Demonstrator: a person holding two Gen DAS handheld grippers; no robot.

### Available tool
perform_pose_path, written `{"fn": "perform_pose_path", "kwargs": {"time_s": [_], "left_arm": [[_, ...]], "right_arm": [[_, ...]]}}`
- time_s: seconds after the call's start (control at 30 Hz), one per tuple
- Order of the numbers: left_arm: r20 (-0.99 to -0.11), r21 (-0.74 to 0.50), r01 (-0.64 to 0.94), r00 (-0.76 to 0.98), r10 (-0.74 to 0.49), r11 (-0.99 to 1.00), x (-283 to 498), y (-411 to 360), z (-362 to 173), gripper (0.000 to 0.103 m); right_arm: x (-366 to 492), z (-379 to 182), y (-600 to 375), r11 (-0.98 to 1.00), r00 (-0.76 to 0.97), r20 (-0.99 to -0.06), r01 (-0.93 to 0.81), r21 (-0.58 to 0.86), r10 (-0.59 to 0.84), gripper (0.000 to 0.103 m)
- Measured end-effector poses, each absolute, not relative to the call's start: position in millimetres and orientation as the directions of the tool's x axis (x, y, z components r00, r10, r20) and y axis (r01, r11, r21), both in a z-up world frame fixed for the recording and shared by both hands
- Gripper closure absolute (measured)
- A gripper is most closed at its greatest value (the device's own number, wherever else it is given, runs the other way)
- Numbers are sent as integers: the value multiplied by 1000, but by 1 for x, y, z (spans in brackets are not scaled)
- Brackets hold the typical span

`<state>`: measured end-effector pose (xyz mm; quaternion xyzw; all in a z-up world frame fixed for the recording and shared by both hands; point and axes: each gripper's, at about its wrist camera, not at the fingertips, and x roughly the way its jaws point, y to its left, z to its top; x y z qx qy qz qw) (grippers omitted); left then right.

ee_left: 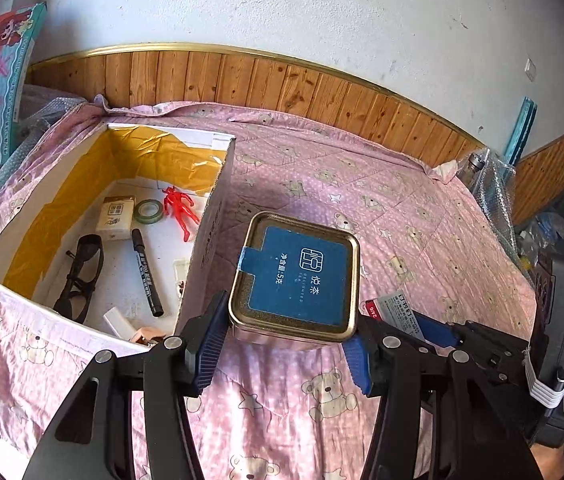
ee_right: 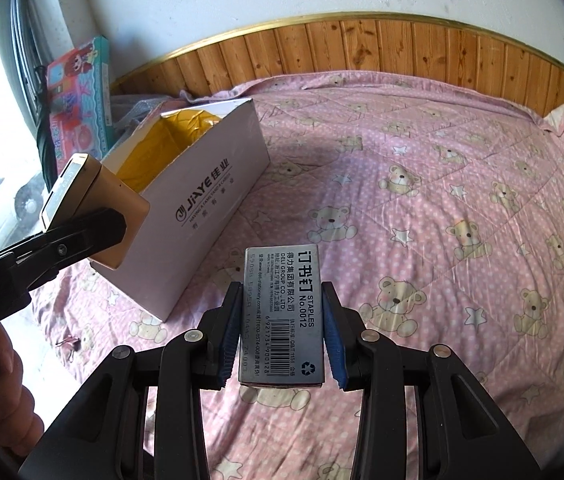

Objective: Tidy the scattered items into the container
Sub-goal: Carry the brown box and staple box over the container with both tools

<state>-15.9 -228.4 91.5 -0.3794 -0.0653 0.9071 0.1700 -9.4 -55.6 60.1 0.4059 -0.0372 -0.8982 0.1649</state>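
In the left wrist view, a gold tea tin (ee_left: 296, 280) with a blue label is pinched between the blue pads of the left hand-held gripper (ee_left: 282, 350), held above the pink bear-print quilt (ee_left: 402, 208) just beside the right wall of the open white box (ee_left: 209, 220), in which a marker (ee_left: 146, 272), sunglasses (ee_left: 81, 276), a tape roll (ee_left: 148, 211) and a red figure (ee_left: 179, 210) lie. In the right wrist view, a grey staples box (ee_right: 282, 316) is clamped lengthwise between the pads of the right hand-held gripper (ee_right: 282, 332) over the quilt, to the right of the white box, while the tin is seen held at the box's near left corner.
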Motion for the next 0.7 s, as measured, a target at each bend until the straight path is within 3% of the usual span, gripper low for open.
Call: {"fn": "perform_pose_path", "kwargs": {"time_s": [0.7], "left_arm": [[-635, -291, -180, -698, 330, -940, -11, -270, 114, 49]], "right_arm": [[-5, 82, -95, -916, -610, -697, 358, 182, -376, 64]]}}
